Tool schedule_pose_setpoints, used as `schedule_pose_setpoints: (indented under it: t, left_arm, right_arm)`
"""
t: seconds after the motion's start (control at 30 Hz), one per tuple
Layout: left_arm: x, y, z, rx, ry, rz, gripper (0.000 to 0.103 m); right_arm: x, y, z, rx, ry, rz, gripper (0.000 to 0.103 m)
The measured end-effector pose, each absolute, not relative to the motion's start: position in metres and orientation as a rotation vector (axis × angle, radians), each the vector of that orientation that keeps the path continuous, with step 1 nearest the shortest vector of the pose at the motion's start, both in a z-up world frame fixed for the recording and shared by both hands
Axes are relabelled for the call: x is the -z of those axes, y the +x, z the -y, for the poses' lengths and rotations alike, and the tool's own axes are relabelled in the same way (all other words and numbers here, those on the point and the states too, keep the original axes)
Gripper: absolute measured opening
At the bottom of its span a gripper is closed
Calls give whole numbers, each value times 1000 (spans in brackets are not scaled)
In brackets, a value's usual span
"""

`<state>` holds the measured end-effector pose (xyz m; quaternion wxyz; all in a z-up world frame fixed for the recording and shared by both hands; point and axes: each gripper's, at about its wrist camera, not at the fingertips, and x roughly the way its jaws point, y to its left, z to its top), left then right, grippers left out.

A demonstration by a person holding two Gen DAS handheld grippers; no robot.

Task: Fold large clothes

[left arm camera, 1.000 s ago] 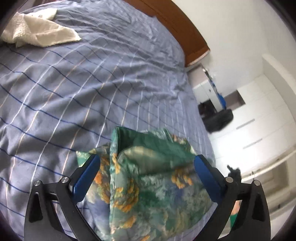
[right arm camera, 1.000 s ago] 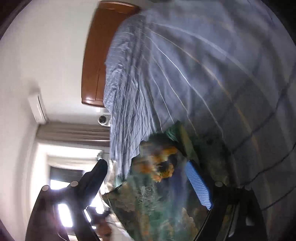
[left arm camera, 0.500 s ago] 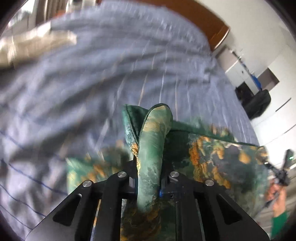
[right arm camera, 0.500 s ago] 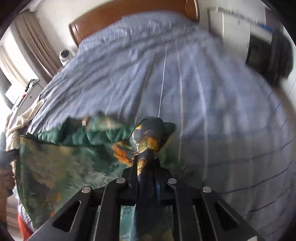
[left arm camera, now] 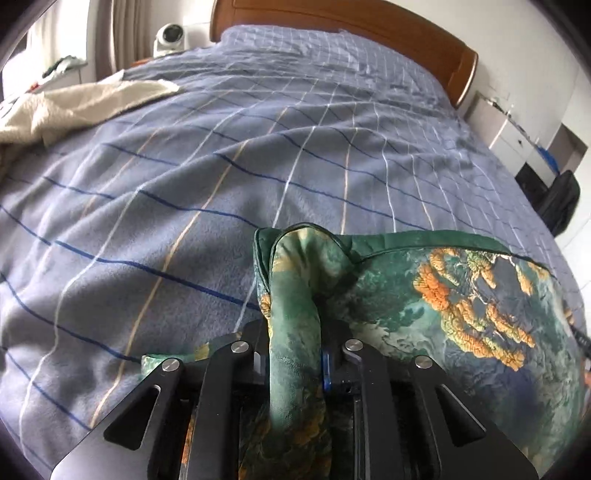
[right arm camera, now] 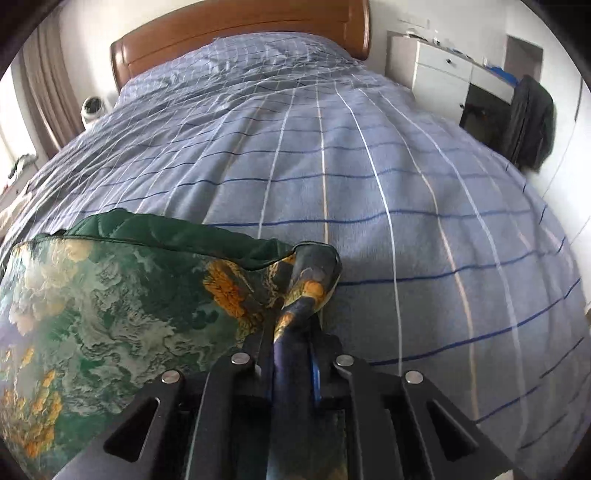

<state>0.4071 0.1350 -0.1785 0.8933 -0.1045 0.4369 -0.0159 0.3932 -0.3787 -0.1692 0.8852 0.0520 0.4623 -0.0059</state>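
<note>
A green garment (left arm camera: pixel 461 306) printed with orange and pale patches lies bunched on the blue checked bed cover (left arm camera: pixel 258 147). My left gripper (left arm camera: pixel 295 339) pinches a raised fold at the garment's left corner; its jaws are opening slightly, with the cloth still pressed between them. In the right wrist view the same garment (right arm camera: pixel 110 314) spreads to the left, and my right gripper (right arm camera: pixel 291 343) is shut on a twisted fold at its right corner. The cloth sags between the two grippers just above the bed cover (right arm camera: pixel 369 184).
A cream towel (left arm camera: pixel 74 103) lies on the bed's far left side. The wooden headboard (left arm camera: pixel 351 26) stands at the far end. A white dresser (right arm camera: pixel 443 70) and a black bag (right arm camera: pixel 532 122) stand right of the bed.
Both grippers went from open around the garment to shut on pinched folds. Both have sunk and turned, and the views now face the headboard.
</note>
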Motion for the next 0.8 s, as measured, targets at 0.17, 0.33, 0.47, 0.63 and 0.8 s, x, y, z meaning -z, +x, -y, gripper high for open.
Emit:
schedule_pose_setpoints:
  t: [0.17, 0.33, 0.47, 0.63, 0.8]
  left_arm:
    - [180, 406, -128, 24, -197, -906, 20]
    - [175, 409, -115, -15, -139, -910, 25]
    - [170, 406, -106, -56, -72, -895, 29]
    - [163, 405, -108, -84, -48, -896, 38]
    - [156, 400, -106, -93, -16, -892, 42]
  right_arm:
    - [174, 392, 381, 13, 135, -955, 16]
    - [177, 401, 372, 7, 138, -957, 19]
    - [176, 403, 380, -14, 183, -961, 22]
    - [170, 401, 388, -26, 225, -968, 24]
    - [155, 398, 380, -7, 149, -963, 28]
